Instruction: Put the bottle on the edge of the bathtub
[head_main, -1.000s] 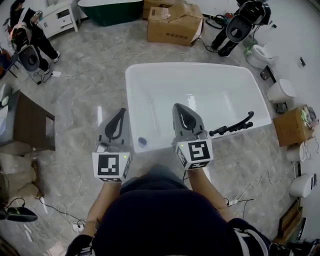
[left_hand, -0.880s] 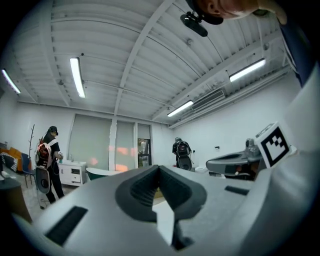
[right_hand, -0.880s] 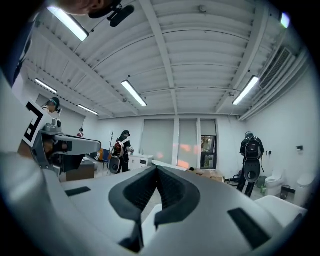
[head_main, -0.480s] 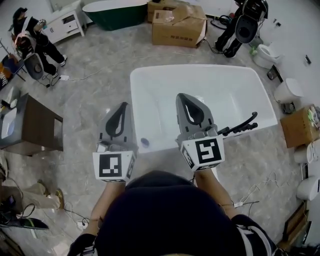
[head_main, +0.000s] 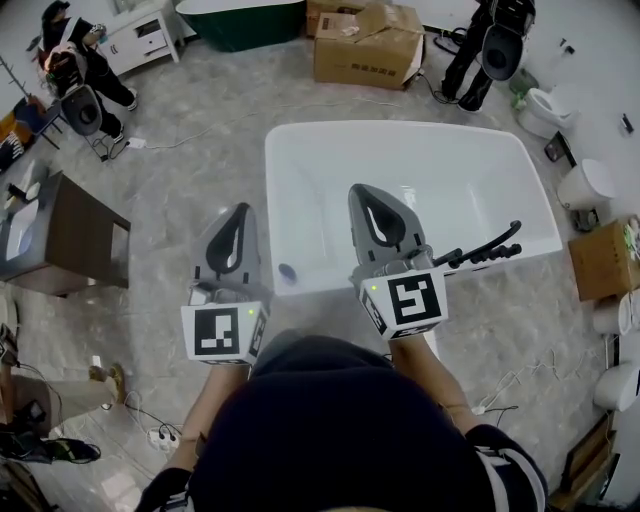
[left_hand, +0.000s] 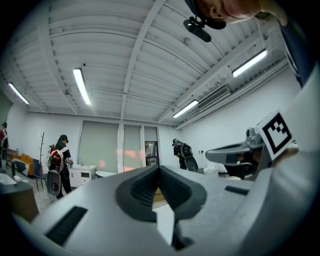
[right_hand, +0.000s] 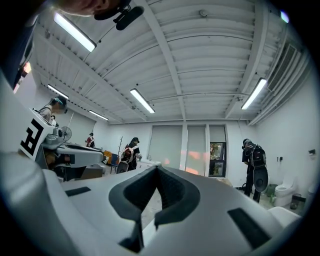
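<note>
Right, both claws are empty. The left gripper has its jaws together with nothing between them, and so does the right gripper. Each one's own view shows only the far room past the pinched tips, and both are held level above the near side of the bathtub.

The bottle reads as a small bluish round thing seen from the top. It sits on the tub's near rim at about 8 o'clock from the tub's centre and about 4 o'clock from the left claw's tip, apart from both claws. It's too small to say for sure it's the bottle, or how squarely it sits.

My read is that the placement is done and the step in hand is getting clear.

To do it well:
- Pull both claws off toward 6 o'clock, away from the tub, with no sideways sweep. The left claw is the one nearest the bottle.
- The rim looks narrow and glossy, so any brush could probably tip the bottle into the tub or onto the floor.
- If it needs reseating, use the left claw only. Open wide first, come in from the floor side, grip low and set it flat mid-rim.
- The black tap at 4 o'clock is well away and no issue.
</note>
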